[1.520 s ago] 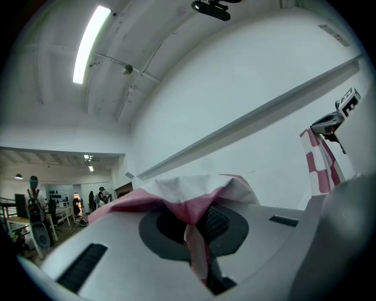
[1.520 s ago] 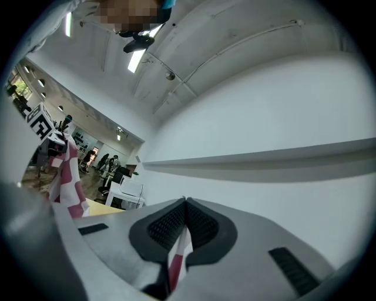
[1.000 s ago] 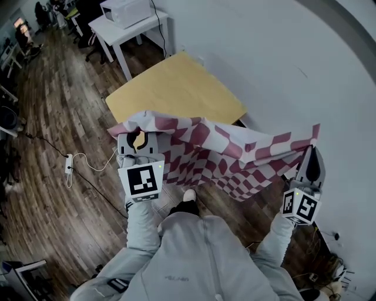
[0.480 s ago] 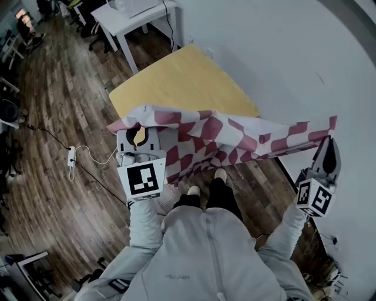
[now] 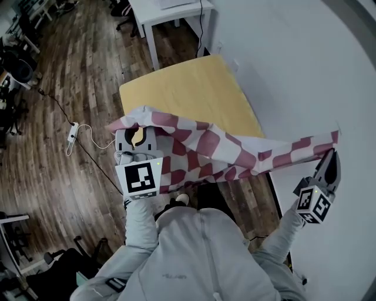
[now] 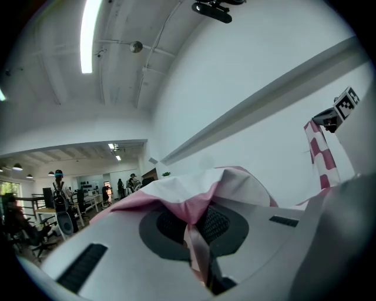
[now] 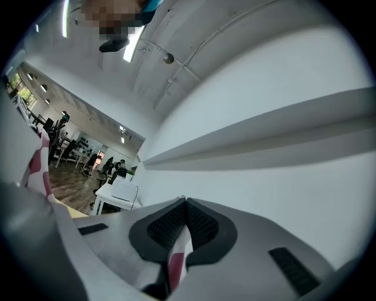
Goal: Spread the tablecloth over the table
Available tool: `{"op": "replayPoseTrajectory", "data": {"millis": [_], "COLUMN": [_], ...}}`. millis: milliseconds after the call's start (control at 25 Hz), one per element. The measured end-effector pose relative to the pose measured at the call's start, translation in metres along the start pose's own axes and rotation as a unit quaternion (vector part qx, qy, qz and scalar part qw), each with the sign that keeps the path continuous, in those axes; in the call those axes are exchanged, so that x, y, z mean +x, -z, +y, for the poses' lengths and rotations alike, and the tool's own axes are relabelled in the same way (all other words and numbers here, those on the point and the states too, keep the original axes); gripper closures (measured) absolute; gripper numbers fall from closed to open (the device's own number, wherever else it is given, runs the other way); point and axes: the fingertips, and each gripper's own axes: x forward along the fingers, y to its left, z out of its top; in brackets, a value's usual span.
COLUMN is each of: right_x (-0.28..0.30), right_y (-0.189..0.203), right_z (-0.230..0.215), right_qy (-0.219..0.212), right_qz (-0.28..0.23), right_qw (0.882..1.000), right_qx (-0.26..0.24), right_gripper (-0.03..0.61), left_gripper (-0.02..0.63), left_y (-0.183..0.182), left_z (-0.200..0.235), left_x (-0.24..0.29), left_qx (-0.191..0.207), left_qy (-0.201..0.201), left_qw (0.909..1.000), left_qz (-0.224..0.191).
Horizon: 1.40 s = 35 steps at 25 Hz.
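A red-and-white checked tablecloth (image 5: pixel 217 150) hangs stretched in the air between my two grippers, at the near end of the yellow-topped table (image 5: pixel 194 91). My left gripper (image 5: pixel 136 130) is shut on the cloth's left corner; in the left gripper view the fabric (image 6: pixel 197 203) is pinched between the jaws and bunches over them. My right gripper (image 5: pixel 333 151) is shut on the right corner, close to the white wall. In the right gripper view a strip of cloth (image 7: pixel 178 254) sits between the closed jaws. The cloth's middle sags over the table's near edge.
A white wall (image 5: pixel 294 64) runs along the table's right side. A white desk (image 5: pixel 170 9) stands beyond the table. A power strip with a cable (image 5: pixel 73 133) lies on the wooden floor to the left. Office chairs (image 5: pixel 17 64) stand at the far left.
The right gripper has swung out to the right toward the wall, pulling the cloth wider and flatter. The left gripper has shifted a little and sunk slightly. Both grips have held.
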Motion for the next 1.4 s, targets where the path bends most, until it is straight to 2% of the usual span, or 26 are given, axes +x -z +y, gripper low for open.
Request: {"op": "replayPoseTrajectory", "data": {"millis": [160, 400, 560, 840, 960, 1120, 1400], "right_x": [0.094, 0.196, 0.243, 0.282, 0.288, 0.29, 0.292], "right_y": [0.005, 0.011, 0.011, 0.01, 0.009, 0.005, -0.001], "right_z": [0.008, 0.03, 0.06, 0.114, 0.133, 0.16, 0.192], "right_qy": [-0.034, -0.102, -0.153, -0.213, -0.226, -0.232, -0.236], "right_qz": [-0.001, -0.019, -0.033, -0.035, -0.036, -0.039, -0.046], "right_qw": [0.999, 0.994, 0.987, 0.976, 0.973, 0.972, 0.971], "right_qx": [0.009, 0.023, 0.037, 0.036, 0.024, 0.012, -0.009], "right_gripper": [0.558, 0.557, 0.558, 0.557, 0.558, 0.558, 0.558], "left_gripper": [0.584, 0.584, 0.584, 0.584, 0.584, 0.584, 0.584], "left_y": [-0.006, -0.009, -0.008, -0.004, -0.001, 0.007, 0.027], "left_z": [0.015, 0.041, 0.071, 0.133, 0.149, 0.167, 0.186], "left_x": [0.051, 0.069, 0.046, -0.009, -0.023, -0.031, -0.026], "left_qx": [0.002, 0.005, 0.011, 0.025, 0.035, 0.05, 0.058], "left_qy": [-0.05, -0.152, -0.234, -0.348, -0.369, -0.38, -0.378], "left_qw": [0.9984, 0.9867, 0.9691, 0.9302, 0.9205, 0.9142, 0.9133], "left_qz": [0.025, 0.056, 0.078, 0.115, 0.124, 0.131, 0.14]}}
